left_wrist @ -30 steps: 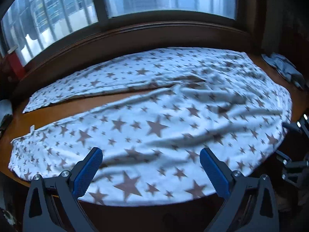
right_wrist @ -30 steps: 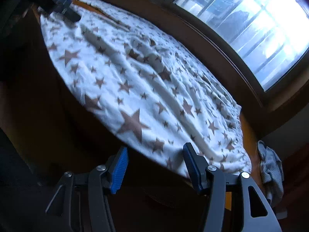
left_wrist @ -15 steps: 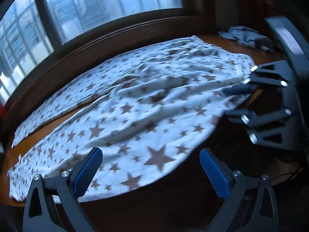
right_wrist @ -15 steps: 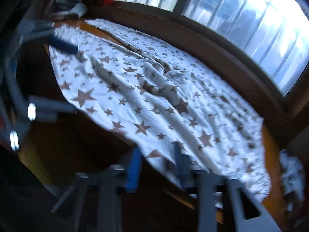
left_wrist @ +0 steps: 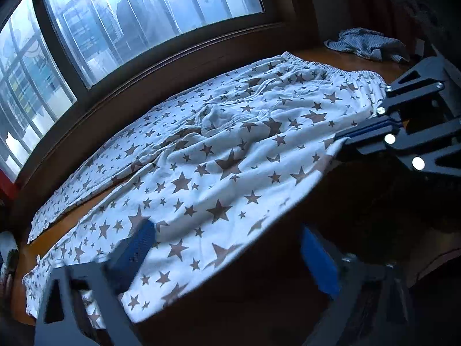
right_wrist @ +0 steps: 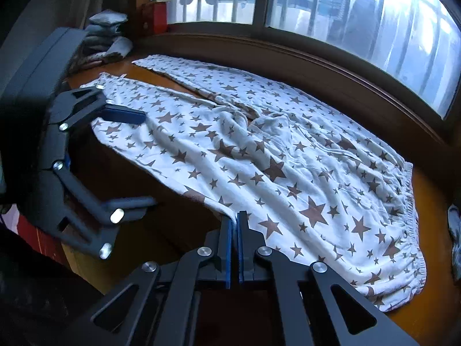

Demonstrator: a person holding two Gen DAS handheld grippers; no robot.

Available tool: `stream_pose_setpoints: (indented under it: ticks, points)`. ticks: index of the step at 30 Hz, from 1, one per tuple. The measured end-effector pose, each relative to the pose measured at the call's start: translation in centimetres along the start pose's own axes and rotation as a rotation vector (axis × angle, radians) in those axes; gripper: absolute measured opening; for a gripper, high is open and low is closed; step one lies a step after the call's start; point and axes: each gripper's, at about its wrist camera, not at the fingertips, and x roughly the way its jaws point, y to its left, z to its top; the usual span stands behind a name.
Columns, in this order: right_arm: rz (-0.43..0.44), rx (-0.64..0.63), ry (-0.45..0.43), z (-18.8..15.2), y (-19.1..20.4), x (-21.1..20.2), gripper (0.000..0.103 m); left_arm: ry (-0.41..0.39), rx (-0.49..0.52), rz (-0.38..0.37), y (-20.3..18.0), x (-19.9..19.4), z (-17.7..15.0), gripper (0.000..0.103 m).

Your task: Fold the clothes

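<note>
Pants (right_wrist: 288,155), white w/ brown stars, lie spread flat across the wooden worktop (right_wrist: 432,201) below the window (right_wrist: 360,14). Waistband (elastic, gathered) sits toward the worktop's right end in the right wrist view; both legs run toward the left end, the far leg along the back edge by the sill, the near leg along the front edge, w/ a strip of bare wood between them. Fabric is rumpled around the crotch area, mid-worktop.

Right hand-held gripper (right_wrist: 234,222): blue pads pressed together, pinching the pants' front edge where cloth overhangs the worktop's front edge, roughly at the hip/upper thigh. Left wrist view shows the same pinch from the side (left_wrist: 366,131), cloth pulled up into a small peak at the pads.

Left hand-held gripper (left_wrist: 230,248): jaws closing, blurred. One blue pad lies over the near leg's cloth, the other is off the front edge over dark space; the cloth edge is between them but pads aren't pressing it yet.

Crumpled grey garment (left_wrist: 368,44) at the worktop's right back corner. Folded grey items (right_wrist: 106,34) and a red box (right_wrist: 155,17) at the left back corner.
</note>
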Motion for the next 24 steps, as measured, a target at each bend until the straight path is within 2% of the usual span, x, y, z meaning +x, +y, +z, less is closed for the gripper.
stream_pose_setpoints:
  ticks: [2, 3, 5, 6, 9, 12, 15, 24]
  points:
    - [-0.017, -0.034, 0.012, -0.3, 0.2, -0.3, 0.004, 0.055, -0.08, -0.065, 0.9, 0.8, 0.2, 0.009]
    - [-0.027, -0.048, 0.018, -0.5, 0.2, -0.5, 0.004, 0.064, -0.123, -0.092, 1.4, 0.8, 0.2, 0.009]
    - [-0.078, -0.077, 0.031, -1.3, -0.3, -1.3, 0.009, 0.055, -0.166, -0.099, 2.1, 0.2, 0.5, 0.009]
    - [-0.125, -0.098, 0.041, -2.0, -0.9, -1.9, 0.015, 0.049, -0.186, -0.1, 2.4, -0.2, 0.6, 0.009]
    - [-0.276, -0.159, 0.084, -4.6, -3.3, -3.3, 0.045, 0.032, -0.219, -0.088, 2.9, -1.5, 1.2, 0.008]
    - [-0.373, -0.19, 0.137, -6.7, -5.8, -3.8, 0.046, 0.019, -0.251, -0.079, 3.3, -2.7, 1.8, 0.008]
    - [-0.421, -0.22, 0.16, -8.0, -7.6, -3.8, 0.046, 0.008, -0.297, -0.076, 3.5, -3.6, 2.6, 0.008]
    - [-0.481, -0.341, 0.082, -8.2, -8.2, -1.5, 0.047, -0.005, -0.39, -0.032, 4.0, -5.1, 4.7, 0.008]
